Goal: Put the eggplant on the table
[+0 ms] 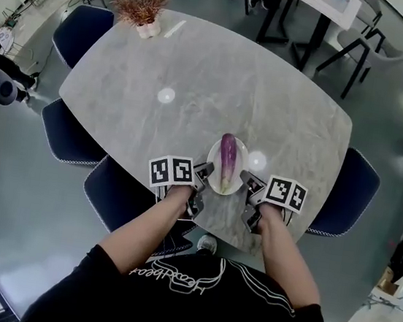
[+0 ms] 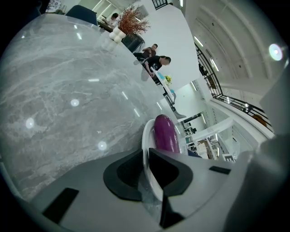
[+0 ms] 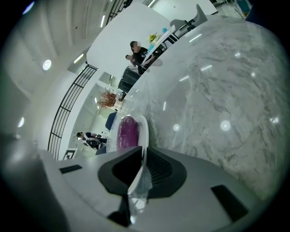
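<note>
Left gripper (image 1: 203,173) and right gripper (image 1: 246,182) are both pinched tight on opposite sides of the plate (image 1: 240,151) rim, right by the table's (image 1: 284,94) near edge. The eggplant (image 1: 226,155) is lying on that plate. There's a potted plant (image 1: 142,5) at the far-left corner.

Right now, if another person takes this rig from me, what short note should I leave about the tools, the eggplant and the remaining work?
Left tool: shut on the left rim of the white plate.
Right tool: shut on the right rim of the same plate.
Eggplant: lies lengthwise on the plate, above the near edge of the grey table.
Done: plate and eggplant are at the table, held from both sides. I cannot tell whether the plate already rests on the surface.
Left: probably lower the plate until it sits flat, then open both tools and draw them back.
</note>
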